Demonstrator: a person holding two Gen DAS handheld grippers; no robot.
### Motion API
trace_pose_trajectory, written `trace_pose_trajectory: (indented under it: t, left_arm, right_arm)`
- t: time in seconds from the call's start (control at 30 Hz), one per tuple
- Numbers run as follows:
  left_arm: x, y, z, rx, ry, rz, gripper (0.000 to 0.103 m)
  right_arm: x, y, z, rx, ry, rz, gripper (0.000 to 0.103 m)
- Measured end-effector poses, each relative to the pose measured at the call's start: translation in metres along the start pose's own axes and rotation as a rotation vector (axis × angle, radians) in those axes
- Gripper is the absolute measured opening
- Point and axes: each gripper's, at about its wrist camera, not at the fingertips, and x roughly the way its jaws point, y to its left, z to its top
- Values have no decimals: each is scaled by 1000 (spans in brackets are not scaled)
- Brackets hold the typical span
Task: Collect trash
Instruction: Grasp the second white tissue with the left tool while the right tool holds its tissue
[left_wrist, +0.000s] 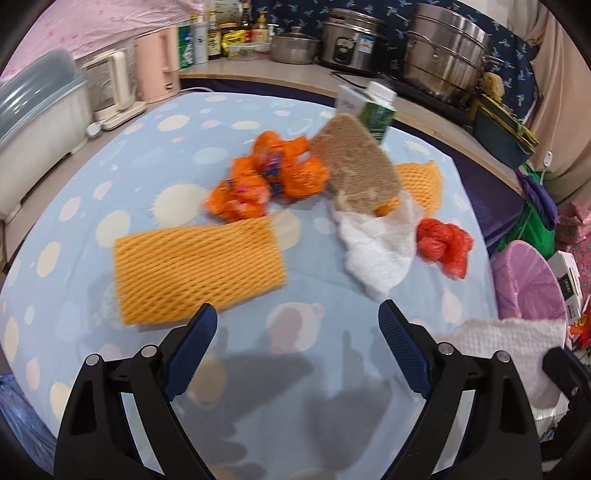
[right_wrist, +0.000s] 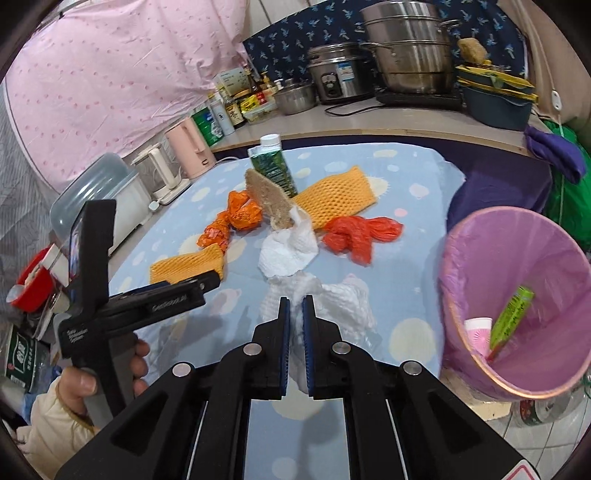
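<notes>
right gripper (right_wrist: 295, 314) jaws pinch a crumpled paper towel (right_wrist: 332, 299): light, soft, holds anywhere; left gripper (left_wrist: 295, 325) jaws gape empty.

The surface (right_wrist: 406, 177) wears pale blue cloth dotted cream and pink. At twelve o'clock lies orange foam netting (right_wrist: 334, 199); at three, a lilac bin (right_wrist: 517, 280); red bag (right_wrist: 354, 232); white tissue (right_wrist: 288, 251).
</notes>
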Motion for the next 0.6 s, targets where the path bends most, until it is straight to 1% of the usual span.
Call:
trace_pose_trajectory:
  t: [0.17,0.3,0.33,0.4,0.43,0.47,0.5,0.53,0.57,0.6]
  left_arm:
    - [29,-34,15,28,25,-57,85]
    - [60,-53,22,59,56,-35,85]
    - [65,-55,23,64,63,-25,83]
    - [77,-57,23,63,82,-14,78]
    - [80,-57,24,58,93,-17,70]
    - [84,-56,24,51,106,-25,64]
    - [85,-55,24,48,105,-20,62]
    - [84,-55,24,53,99,-17,56]
    - [83,-55,25,57,104,-23,47]
    - [82,-54,25,59,110,-29,43]
  right_arm:
    - [-8,-19,1,41,-14,-20,7]
    - [0,-29,-3,68,12,-21,7]
    - [3,-32,-4,77,22,-20,7]
    - [8,-33,-7,83,35,-20,7]
    - [10,-33,-8,85,41,-20,7]
    - [13,-33,-9,90,46,-17,7]
    - [15,-34,-10,93,51,-16,7]
    - [16,-34,-11,94,55,-15,7]
    - [18,-34,-11,96,57,-14,7]
    - [19,-34,-11,98,60,-12,7]
